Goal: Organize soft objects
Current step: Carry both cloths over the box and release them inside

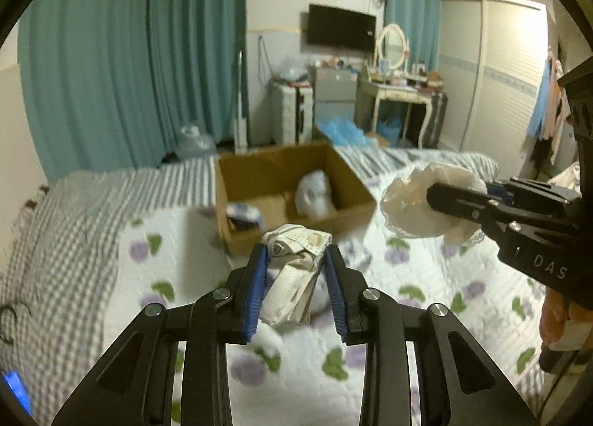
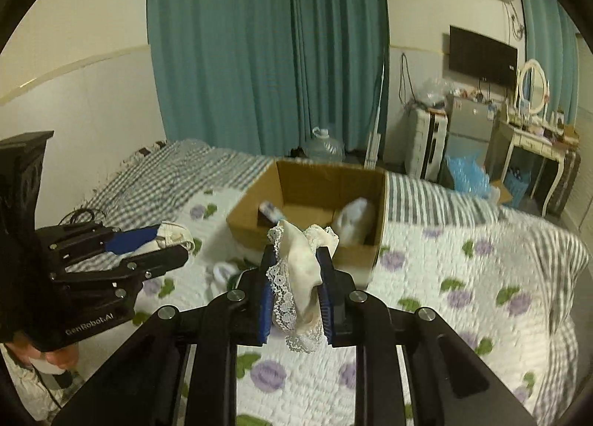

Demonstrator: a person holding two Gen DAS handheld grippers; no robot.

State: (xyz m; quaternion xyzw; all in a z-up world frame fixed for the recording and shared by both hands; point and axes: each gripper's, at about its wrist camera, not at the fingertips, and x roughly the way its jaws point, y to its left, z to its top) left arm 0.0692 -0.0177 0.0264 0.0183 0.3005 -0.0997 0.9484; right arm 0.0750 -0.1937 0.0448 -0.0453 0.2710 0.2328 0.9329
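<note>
Left claw (image 1: 294,253) clamped on crumpled printed cloth (image 1: 292,278), held above floral quilt (image 1: 185,259) of bed, near side of cardboard box (image 1: 355,181). Right claw (image 2: 296,259) clamped on cream lace-trimmed cloth (image 2: 302,270), likewise held over quilt, just short of box's near wall. White soft item (image 2: 354,220) seen inside box, at right far corner. Small white item (image 2: 222,272) seen lying on quilt, left of right claw.

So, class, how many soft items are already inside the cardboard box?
2: a white bundle at the box's right side and a blue-and-white item at its left; more may be hidden below the walls.
</note>
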